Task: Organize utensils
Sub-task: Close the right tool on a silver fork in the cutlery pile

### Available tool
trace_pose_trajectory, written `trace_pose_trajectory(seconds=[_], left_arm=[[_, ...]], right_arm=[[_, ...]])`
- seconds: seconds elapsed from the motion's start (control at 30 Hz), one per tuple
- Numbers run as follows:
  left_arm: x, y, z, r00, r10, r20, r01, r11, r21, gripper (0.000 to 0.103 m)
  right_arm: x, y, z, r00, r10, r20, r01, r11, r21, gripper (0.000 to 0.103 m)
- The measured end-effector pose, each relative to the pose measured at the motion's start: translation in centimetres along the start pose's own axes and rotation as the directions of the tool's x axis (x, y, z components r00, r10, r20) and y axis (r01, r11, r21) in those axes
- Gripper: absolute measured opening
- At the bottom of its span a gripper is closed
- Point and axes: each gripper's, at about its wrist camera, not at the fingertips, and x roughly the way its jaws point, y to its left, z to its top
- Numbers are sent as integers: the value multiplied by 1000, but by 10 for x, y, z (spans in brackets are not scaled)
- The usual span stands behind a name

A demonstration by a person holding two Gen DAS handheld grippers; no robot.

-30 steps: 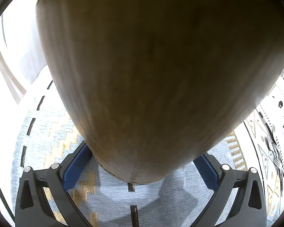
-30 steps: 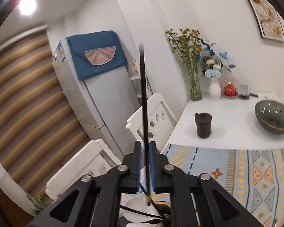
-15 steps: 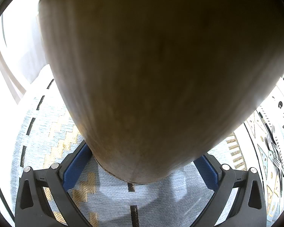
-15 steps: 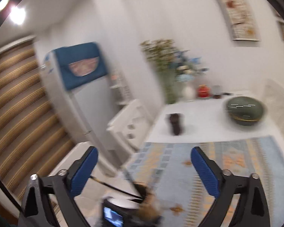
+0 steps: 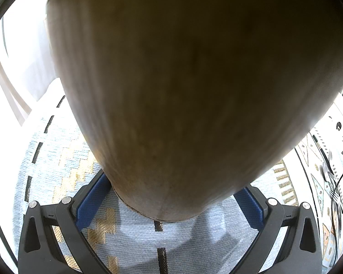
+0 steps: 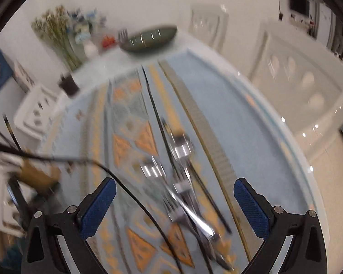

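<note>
A wide brown wooden utensil holder (image 5: 183, 80) fills the left wrist view, standing on the blue patterned mat (image 5: 64, 159). My left gripper (image 5: 171, 199) has its blue pads against both sides of the holder's base. In the blurred right wrist view, my right gripper (image 6: 175, 205) hangs wide open with nothing in it. It points down over a loose pile of steel forks (image 6: 180, 148) and black chopsticks (image 6: 155, 111) on the mat. The holder (image 6: 36, 175), with black chopsticks sticking out, shows at the left edge there.
A green bowl (image 6: 148, 38), a dark cup (image 6: 68, 83) and a vase of flowers (image 6: 61, 36) stand at the table's far end. White chairs (image 6: 297, 84) line the right side. More forks (image 5: 331, 182) lie at the right edge of the left wrist view.
My right gripper let go of a black chopstick, opened wide, and swung down from facing the room to over the forks. The left gripper and the holder have not moved.
</note>
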Motion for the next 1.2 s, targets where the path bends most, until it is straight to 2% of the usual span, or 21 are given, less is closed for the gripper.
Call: trace_pose_trajectory(seconds=[0.1, 0.17, 0.23, 0.3, 0.43, 0.47, 0.53, 0.57, 0.6, 0.63, 0.67, 0.7, 0.73, 0.77, 0.8, 0.87, 1.0, 1.1, 1.2], left_arm=[[0, 0, 0, 1000, 0, 0, 0, 1000, 0, 102], [0, 0, 0, 1000, 0, 0, 0, 1000, 0, 102], [0, 0, 0, 1000, 0, 0, 0, 1000, 1, 102], [0, 0, 0, 1000, 1, 0, -1, 1000, 1, 102], [0, 0, 1, 1000, 2, 0, -2, 1000, 1, 102], [0, -1, 0, 1000, 2, 0, -2, 1000, 1, 102], [0, -1, 0, 1000, 2, 0, -2, 1000, 1, 102], [0, -1, 0, 1000, 2, 0, -2, 1000, 1, 102], [0, -1, 0, 1000, 2, 0, -2, 1000, 1, 102], [0, -1, 0, 1000, 1, 0, -1, 1000, 1, 102], [0, -1, 0, 1000, 2, 0, -2, 1000, 2, 102], [0, -1, 0, 1000, 2, 0, -2, 1000, 2, 102], [0, 0, 0, 1000, 1, 0, -1, 1000, 2, 102], [0, -1, 0, 1000, 2, 0, -2, 1000, 2, 102], [0, -1, 0, 1000, 2, 0, -2, 1000, 2, 102], [0, -1, 0, 1000, 2, 0, -2, 1000, 3, 102], [0, -1, 0, 1000, 2, 0, -2, 1000, 3, 102], [0, -1, 0, 1000, 2, 0, -2, 1000, 2, 102], [0, -1, 0, 1000, 2, 0, -2, 1000, 3, 102]], right_arm=[[9, 10, -27, 995, -50, -87, 33, 981, -193, 103], [11, 19, -43, 992, -68, -106, 31, 948, -316, 103], [14, 27, -50, 989, -81, -120, 28, 920, -390, 103], [19, 31, -52, 988, -78, -131, 17, 911, -411, 103], [30, 43, -52, 991, -19, -130, -39, 905, -423, 101], [37, 47, -51, 991, -12, -135, -48, 902, -429, 98], [56, 48, -49, 985, -17, -172, -57, 907, -418, 79], [69, 48, -50, 979, -38, -201, -48, 914, -404, 79], [71, 51, -48, 983, -67, -173, -9, 913, -408, 77], [75, 47, -45, 984, -80, -162, 10, 920, -391, 71], [77, 40, -41, 983, -65, -174, 1, 939, -343, 70], [75, 35, -38, 986, -36, -162, -17, 950, -313, 55], [73, 26, -33, 986, -46, -158, 2, 963, -270, 24], [74, 16, -29, 984, -69, -167, 30, 974, -226, 14], [74, 4, -25, 984, -41, -173, 12, 987, -160, 6], [74, -21, -21, 976, 70, -205, -71, 997, 5, 7], [61, -33, -24, 969, 152, -194, -126, 982, 142, 6], [39, -48, -19, 961, 253, -116, -212, 935, 283, 6], [20, -59, -15, 956, 292, -40, -256, 889, 379, 6]])
